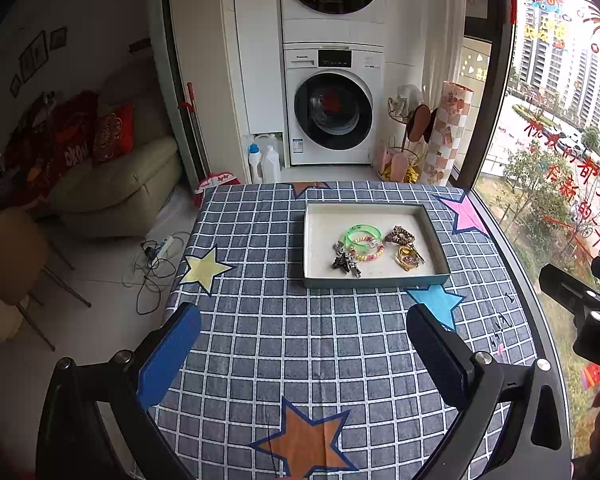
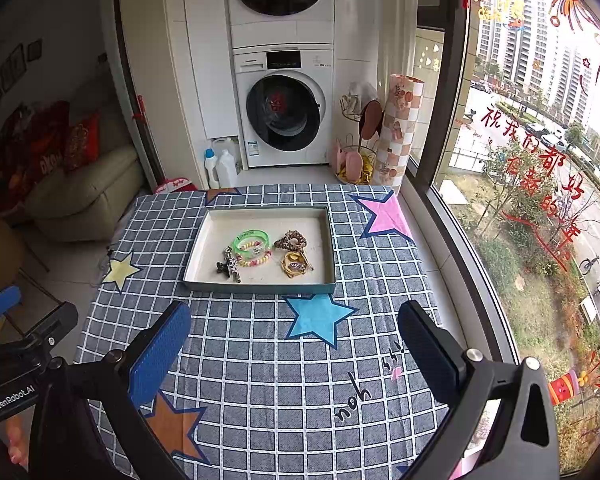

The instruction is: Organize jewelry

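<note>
A shallow grey-blue tray sits on the far half of the checked tablecloth. In it lie a green bangle, a beaded bracelet, a dark silver charm piece, a brown scrunchie and a gold piece. My left gripper is open and empty above the cloth, short of the tray. My right gripper is open and empty, also short of the tray.
The table carries a blue checked cloth with coloured stars. A window runs along the right edge. A washer and dryer stack stands beyond the table, with bottles and a rack beside it. A sofa is at the left.
</note>
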